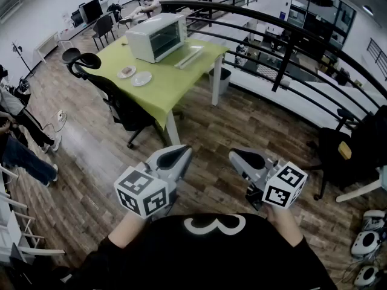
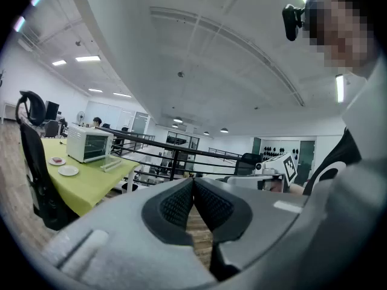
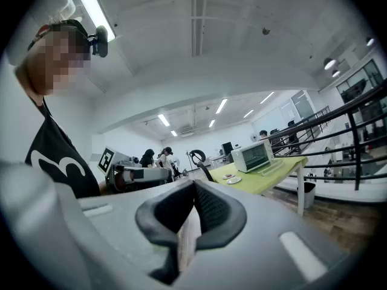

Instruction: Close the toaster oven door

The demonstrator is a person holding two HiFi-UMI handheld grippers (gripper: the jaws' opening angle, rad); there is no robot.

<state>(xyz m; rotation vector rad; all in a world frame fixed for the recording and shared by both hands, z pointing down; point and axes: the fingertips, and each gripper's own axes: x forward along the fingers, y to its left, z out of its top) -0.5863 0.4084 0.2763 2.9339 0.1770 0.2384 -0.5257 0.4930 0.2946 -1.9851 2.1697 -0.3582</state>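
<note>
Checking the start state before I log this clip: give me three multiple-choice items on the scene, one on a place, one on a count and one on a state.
1. Where does the toaster oven stand?
A) on the floor
B) on the green table
C) on the office chair

2. How many plates lie near it?
A) two
B) one
C) four

3. How is its door?
A) shut
B) missing
C) folded down open

Answers: 1 B, since it sits at the table's far end. 2 A, since two white plates lie side by side on the cloth. 3 C, since the door lies flat in front of the oven.
</note>
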